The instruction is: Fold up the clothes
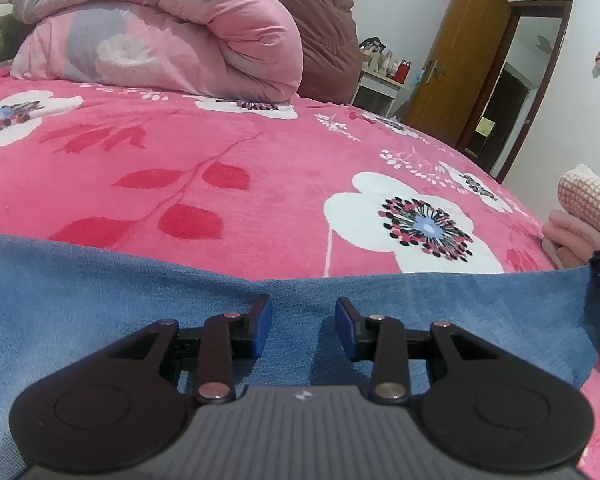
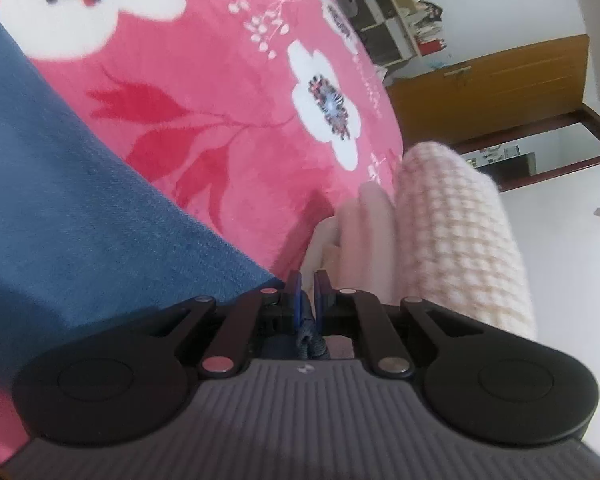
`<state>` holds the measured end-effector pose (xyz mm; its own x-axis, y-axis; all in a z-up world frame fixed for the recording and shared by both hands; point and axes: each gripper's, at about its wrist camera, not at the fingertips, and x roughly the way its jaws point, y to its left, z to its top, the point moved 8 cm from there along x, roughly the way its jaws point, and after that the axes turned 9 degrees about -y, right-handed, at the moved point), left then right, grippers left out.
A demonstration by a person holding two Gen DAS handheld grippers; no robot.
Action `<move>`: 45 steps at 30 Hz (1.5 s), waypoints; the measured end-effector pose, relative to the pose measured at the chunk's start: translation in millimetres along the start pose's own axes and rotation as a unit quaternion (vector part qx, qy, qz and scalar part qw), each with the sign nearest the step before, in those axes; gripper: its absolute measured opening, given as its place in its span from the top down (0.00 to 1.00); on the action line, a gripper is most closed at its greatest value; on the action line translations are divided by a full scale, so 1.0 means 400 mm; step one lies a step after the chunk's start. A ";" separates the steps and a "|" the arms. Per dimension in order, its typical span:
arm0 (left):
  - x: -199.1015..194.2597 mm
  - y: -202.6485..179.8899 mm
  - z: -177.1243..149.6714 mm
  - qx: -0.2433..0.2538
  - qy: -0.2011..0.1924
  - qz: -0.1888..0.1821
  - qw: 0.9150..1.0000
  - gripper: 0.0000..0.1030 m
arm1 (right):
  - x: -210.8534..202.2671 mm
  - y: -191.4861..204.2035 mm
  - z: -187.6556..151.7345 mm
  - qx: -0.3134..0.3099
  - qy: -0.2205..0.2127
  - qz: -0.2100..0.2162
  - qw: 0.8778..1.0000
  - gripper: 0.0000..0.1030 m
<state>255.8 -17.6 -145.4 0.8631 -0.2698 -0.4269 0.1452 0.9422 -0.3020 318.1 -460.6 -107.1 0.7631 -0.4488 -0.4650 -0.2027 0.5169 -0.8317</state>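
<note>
Left gripper (image 1: 303, 328) first: from its own camera I see its jaws spread apart with nothing between them, hovering over the blue denim garment (image 1: 100, 304) that lies flat across the near edge of my pink floral blanket (image 1: 220, 152). Folded pink clothes (image 1: 584, 216) sit at the right. From the right wrist, my right gripper (image 2: 307, 292) is pinched tight on a bunched edge of the denim, beside a cream waffle-knit piece (image 2: 456, 232).

We see a bed under a pink floral blanket (image 1: 220, 152), a rolled quilt (image 1: 160, 36) at its far end, white walls (image 1: 580, 120), 1 wooden door (image 1: 460, 52) (open) and a cluttered shelf (image 2: 388, 24).
</note>
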 end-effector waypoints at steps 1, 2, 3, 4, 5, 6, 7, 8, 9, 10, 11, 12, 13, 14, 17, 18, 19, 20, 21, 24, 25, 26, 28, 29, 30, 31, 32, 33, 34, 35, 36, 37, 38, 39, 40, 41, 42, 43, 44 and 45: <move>0.000 0.001 0.000 -0.002 0.000 -0.001 1.000 0.65 | 0.016 0.002 0.000 -0.002 0.003 -0.003 1.000 0.95; 0.000 0.002 0.000 -0.003 -0.001 -0.002 1.000 0.65 | 0.033 0.005 0.001 -0.003 0.006 -0.007 1.000 0.95; 0.000 0.002 0.000 -0.004 -0.001 -0.003 1.000 0.65 | 0.049 0.006 0.001 -0.004 0.009 -0.010 1.000 0.95; 0.000 0.003 0.000 -0.005 -0.001 -0.003 1.000 0.65 | 0.065 0.004 -0.001 0.000 0.014 -0.012 1.000 0.95; 0.000 0.003 0.000 -0.007 -0.001 -0.004 1.000 0.64 | 0.080 0.001 -0.004 0.004 0.019 -0.013 1.000 0.95; 0.000 0.004 0.000 -0.008 -0.002 -0.004 1.000 0.64 | 0.089 -0.001 -0.007 0.008 0.022 -0.013 1.000 0.95; 0.000 0.005 0.000 -0.009 -0.002 -0.005 1.000 0.65 | 0.094 -0.002 -0.007 0.011 0.022 -0.012 1.000 0.95; 0.000 0.005 0.000 -0.010 -0.002 -0.006 1.000 0.64 | 0.097 -0.003 -0.007 0.016 0.020 -0.011 1.000 0.95; 0.000 0.006 0.000 -0.011 -0.002 -0.006 1.000 0.64 | 0.085 -0.010 -0.001 0.032 0.009 -0.005 0.999 0.95; -0.001 0.007 0.000 -0.012 -0.002 -0.007 1.000 0.64 | 0.073 -0.017 0.004 0.049 -0.002 0.000 0.999 0.95; -0.001 0.007 0.000 -0.013 -0.002 -0.008 1.000 0.64 | 0.060 -0.025 0.010 0.065 -0.013 0.004 0.998 0.95; -0.001 0.007 0.000 -0.015 -0.002 -0.009 1.000 0.64 | 0.036 -0.044 0.014 0.084 -0.023 0.000 0.996 0.96; -0.001 0.008 0.000 -0.016 -0.002 -0.009 1.000 0.64 | 0.012 -0.063 0.019 0.103 -0.033 -0.005 0.994 0.96; -0.001 0.008 0.000 -0.017 -0.002 -0.010 1.000 0.64 | -0.013 -0.082 0.023 0.123 -0.045 -0.008 0.991 0.95; -0.001 0.009 0.000 -0.017 -0.002 -0.010 1.000 0.64 | -0.121 -0.119 0.015 0.195 -0.086 0.011 0.977 0.91; -0.001 0.010 0.000 -0.017 -0.002 -0.010 1.000 0.64 | -0.157 -0.129 0.010 0.217 -0.097 0.018 0.971 0.90; -0.001 0.010 0.000 -0.017 -0.002 -0.010 1.000 0.64 | -0.191 -0.137 0.002 0.240 -0.107 0.026 0.964 0.86; -0.001 0.010 0.000 -0.017 -0.002 -0.010 1.000 0.64 | -0.210 -0.135 -0.015 0.263 -0.104 0.038 0.958 0.81; -0.001 0.010 0.000 -0.016 -0.002 -0.009 1.000 0.64 | -0.213 -0.132 -0.030 0.278 -0.098 0.046 0.955 0.79; -0.001 0.009 -0.001 -0.016 -0.002 -0.009 1.000 0.64 | -0.197 -0.111 -0.073 0.301 -0.071 0.063 0.949 0.78; -0.001 0.008 -0.001 -0.017 -0.002 -0.009 1.000 0.64 | -0.185 -0.103 -0.082 0.304 -0.061 0.070 0.948 0.76; -0.001 0.008 -0.001 -0.017 -0.003 -0.009 1.000 0.64 | -0.172 -0.096 -0.090 0.305 -0.051 0.075 0.948 0.75; -0.001 0.007 -0.001 -0.017 -0.003 -0.010 1.000 0.64 | -0.147 -0.079 -0.098 0.291 -0.037 0.080 0.953 0.72; -0.001 0.007 -0.001 -0.018 -0.003 -0.010 1.000 0.64 | -0.139 -0.071 -0.099 0.273 -0.031 0.078 0.958 0.71; -0.001 0.007 -0.001 -0.019 -0.003 -0.011 1.000 0.64 | -0.128 -0.066 -0.099 0.259 -0.025 0.080 0.962 0.71; -0.001 0.007 -0.001 -0.019 -0.003 -0.012 1.000 0.64 | -0.114 -0.061 -0.100 0.250 -0.013 0.084 0.965 0.71; -0.002 0.008 -0.001 -0.020 -0.003 -0.013 1.000 0.63 | -0.099 -0.055 -0.101 0.243 0.002 0.088 0.966 0.71; -0.002 0.009 0.000 -0.022 -0.004 -0.014 1.000 0.63 | -0.085 -0.048 -0.103 0.236 0.018 0.093 0.967 0.71; -0.002 0.010 0.000 -0.024 -0.004 -0.015 1.000 0.63 | -0.074 -0.039 -0.105 0.228 0.032 0.095 0.969 0.70; -0.002 0.011 0.000 -0.026 -0.004 -0.017 1.000 0.63 | -0.063 -0.030 -0.106 0.220 0.045 0.096 0.970 0.68; -0.003 0.012 0.000 -0.027 -0.004 -0.017 0.999 0.63 | -0.054 -0.020 -0.107 0.213 0.057 0.090 0.971 0.67; -0.003 0.012 0.000 -0.028 -0.004 -0.018 0.999 0.62 | -0.042 -0.009 -0.106 0.204 0.067 0.082 0.973 0.62; -0.003 0.012 0.000 -0.029 -0.004 -0.019 0.999 0.62 | -0.030 0.001 -0.105 0.195 0.076 0.073 0.975 0.58; -0.003 0.013 0.000 -0.029 -0.004 -0.020 0.999 0.62 | -0.018 0.010 -0.106 0.184 0.086 0.061 0.977 0.58; -0.004 0.013 0.000 -0.030 -0.004 -0.020 0.999 0.62 | -0.004 0.018 -0.108 0.174 0.096 0.050 0.979 0.56; -0.004 0.013 0.000 -0.031 -0.004 -0.021 0.999 0.62 | 0.015 0.024 -0.113 0.166 0.109 0.039 0.979 0.53; -0.004 0.014 0.000 -0.032 -0.004 -0.022 0.999 0.62 | 0.034 0.029 -0.119 0.159 0.123 0.030 0.979 0.53; -0.004 0.014 0.000 -0.033 -0.004 -0.022 0.999 0.62 | 0.051 0.035 -0.126 0.157 0.135 0.031 0.978 0.53; -0.004 0.014 0.000 -0.033 -0.004 -0.022 0.999 0.62 | 0.066 0.040 -0.132 0.155 0.146 0.032 0.977 0.55; -0.004 0.014 0.000 -0.034 -0.005 -0.023 0.999 0.62 | 0.069 0.044 -0.133 0.149 0.151 0.033 0.977 0.56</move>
<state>255.4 -11.7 -146.6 0.8607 -0.3102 -0.4037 0.1516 0.9131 -0.3784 303.1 -502.7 -150.8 0.5297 -0.5778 -0.6209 -0.0237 0.7217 -0.6918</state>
